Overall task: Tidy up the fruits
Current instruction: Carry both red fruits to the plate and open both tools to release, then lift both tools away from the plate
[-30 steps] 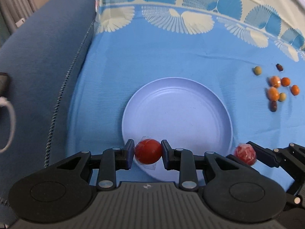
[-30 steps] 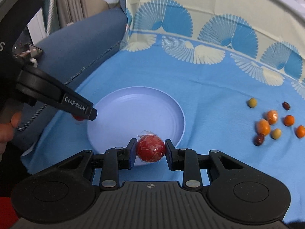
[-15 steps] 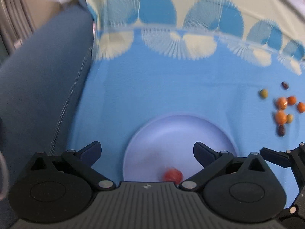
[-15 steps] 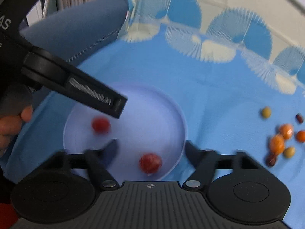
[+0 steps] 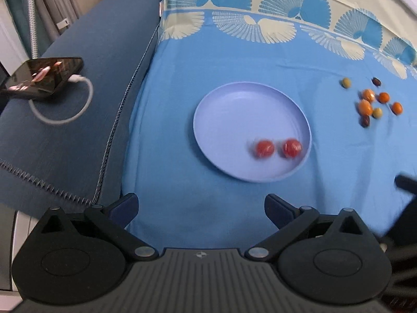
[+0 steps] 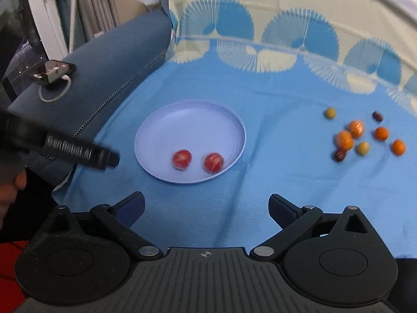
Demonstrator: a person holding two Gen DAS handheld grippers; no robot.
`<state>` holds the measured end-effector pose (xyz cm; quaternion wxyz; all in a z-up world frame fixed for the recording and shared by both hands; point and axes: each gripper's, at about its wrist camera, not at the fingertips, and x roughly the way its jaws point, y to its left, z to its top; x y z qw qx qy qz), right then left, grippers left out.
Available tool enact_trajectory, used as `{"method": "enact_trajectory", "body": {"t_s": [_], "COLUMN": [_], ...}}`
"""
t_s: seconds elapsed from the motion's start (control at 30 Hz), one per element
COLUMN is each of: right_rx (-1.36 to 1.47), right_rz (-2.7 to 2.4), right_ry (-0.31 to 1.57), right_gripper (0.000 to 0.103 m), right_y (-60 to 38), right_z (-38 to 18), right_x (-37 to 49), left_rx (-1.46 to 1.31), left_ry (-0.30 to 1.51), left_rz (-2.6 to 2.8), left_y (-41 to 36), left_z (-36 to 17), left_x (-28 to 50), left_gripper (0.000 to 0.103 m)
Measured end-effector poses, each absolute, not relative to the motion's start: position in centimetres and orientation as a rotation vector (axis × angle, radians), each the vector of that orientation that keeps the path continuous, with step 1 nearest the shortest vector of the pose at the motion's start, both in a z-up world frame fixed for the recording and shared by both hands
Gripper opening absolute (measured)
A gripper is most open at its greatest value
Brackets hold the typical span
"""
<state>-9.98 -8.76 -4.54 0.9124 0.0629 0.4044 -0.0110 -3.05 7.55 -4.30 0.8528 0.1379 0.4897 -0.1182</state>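
Right wrist view: my right gripper [image 6: 206, 208] and left gripper [image 5: 200, 208] have just spread wide, both empty. The two wrapped red fruits [image 6: 181, 158] now sit in the round lilac plate [image 6: 190, 112]; I judge the orange fruits [image 6: 345, 138] come next.

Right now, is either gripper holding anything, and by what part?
Nothing. The left gripper and right gripper are open and empty; both red fruits lie in the plate.

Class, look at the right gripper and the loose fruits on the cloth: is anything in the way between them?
Nothing visible. The right gripper stands open over bare blue cloth, and the loose fruits lie apart from the plate.
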Motion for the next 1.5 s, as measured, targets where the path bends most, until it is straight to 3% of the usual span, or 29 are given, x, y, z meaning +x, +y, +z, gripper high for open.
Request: {"method": "enact_trajectory", "body": {"t_s": [0.47,1.5], "right_rx": [0.068,0.114], "right_rz": [-0.053,-0.047], "right_ry": [0.654,0.675], "right_gripper": [0.102,0.102], "right_y": [-7.7,-7.9], "right_z": [-0.3,-1.0], "right_x": [-16.0,-15.8], "left_rx": [0.335,0.37], "left_ry": [0.925,0.952], "left_rz": [-0.257,-0.258], "left_y": [7.0,6.6], "left_z": [-0.9,-1.8], "left_x": [-8.7,-8.3], "left_gripper": [0.103,0.103]}}
